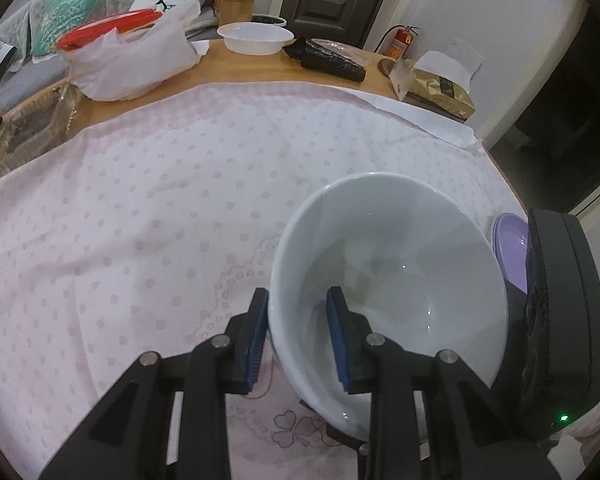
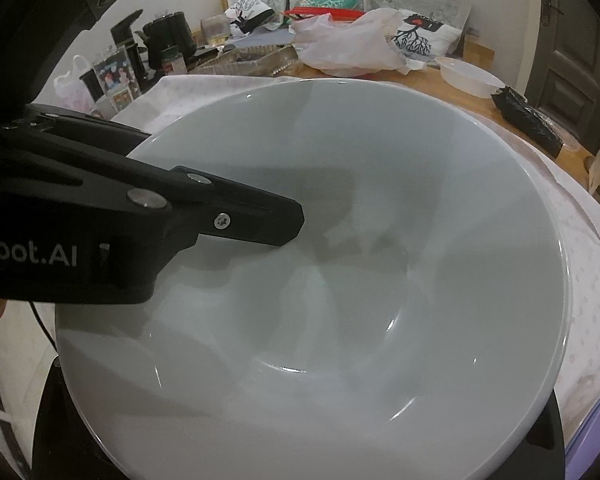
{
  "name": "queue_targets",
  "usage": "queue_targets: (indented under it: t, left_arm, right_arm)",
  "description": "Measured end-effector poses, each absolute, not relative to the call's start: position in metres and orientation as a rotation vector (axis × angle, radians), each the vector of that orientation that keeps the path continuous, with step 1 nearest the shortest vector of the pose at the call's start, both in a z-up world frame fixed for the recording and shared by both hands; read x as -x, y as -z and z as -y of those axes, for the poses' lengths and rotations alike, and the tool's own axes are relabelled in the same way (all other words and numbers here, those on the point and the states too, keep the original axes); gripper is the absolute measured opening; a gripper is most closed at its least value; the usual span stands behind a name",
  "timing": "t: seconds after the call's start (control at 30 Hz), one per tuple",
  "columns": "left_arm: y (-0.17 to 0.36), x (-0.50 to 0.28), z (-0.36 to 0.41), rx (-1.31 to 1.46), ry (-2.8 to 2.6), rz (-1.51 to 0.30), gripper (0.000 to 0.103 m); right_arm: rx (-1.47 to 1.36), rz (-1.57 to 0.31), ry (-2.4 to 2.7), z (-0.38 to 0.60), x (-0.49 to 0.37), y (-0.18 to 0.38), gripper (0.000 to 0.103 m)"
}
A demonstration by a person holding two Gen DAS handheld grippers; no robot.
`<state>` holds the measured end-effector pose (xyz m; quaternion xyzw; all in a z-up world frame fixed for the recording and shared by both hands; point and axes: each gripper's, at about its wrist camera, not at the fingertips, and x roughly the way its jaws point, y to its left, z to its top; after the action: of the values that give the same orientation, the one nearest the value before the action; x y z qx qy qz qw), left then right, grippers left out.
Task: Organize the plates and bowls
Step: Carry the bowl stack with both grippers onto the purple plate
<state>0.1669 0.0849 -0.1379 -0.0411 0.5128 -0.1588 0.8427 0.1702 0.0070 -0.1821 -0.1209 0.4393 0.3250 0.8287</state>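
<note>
A white ceramic bowl [image 1: 392,276] hangs tilted over the pink dotted cloth [image 1: 140,220]. My left gripper [image 1: 296,300] is shut on its near-left rim, with one blue pad outside the wall and one inside. In the right wrist view the same bowl [image 2: 340,280] fills the frame, and the left gripper's inner finger [image 2: 260,216] reaches into it from the left. A purple plate [image 1: 508,252] shows behind the bowl, next to my right gripper's body [image 1: 556,300]. The bowl hides the right gripper's fingertips, so its jaws cannot be read. The purple plate [image 2: 596,432] also peeks out at the lower right.
Along the far edge of the wooden table [image 1: 236,68] lie a white plastic bowl [image 1: 255,38], a plastic bag with a red lid [image 1: 128,60], a black packet [image 1: 326,60] and a golden box [image 1: 440,92]. A wicker tray [image 1: 32,120] sits at the left.
</note>
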Motion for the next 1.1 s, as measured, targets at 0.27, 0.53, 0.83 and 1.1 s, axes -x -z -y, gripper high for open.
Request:
queue_targets:
  t: [0.27,0.53,0.83,1.1]
  left_arm:
    - [0.141,-0.173,-0.088,0.117,0.371,-1.088,0.026]
    - [0.144,-0.180,-0.090,0.151,0.398,-1.084,0.028]
    - [0.140,-0.176,-0.087,0.138,0.401,-1.064,0.028]
    - [0.120,-0.168,-0.076,0.089,0.389,-1.034,0.028]
  right_arm:
    - [0.283,-0.925,-0.708,-0.008,-0.170,0.185,0.102]
    - [0.319,-0.906,-0.749,-0.009,-0.173,0.188,0.102]
    - [0.289,-0.863,-0.744,-0.002,-0.166,0.182,0.101]
    - [0.281,-0.830,-0.737,0.007,-0.158,0.170,0.101]
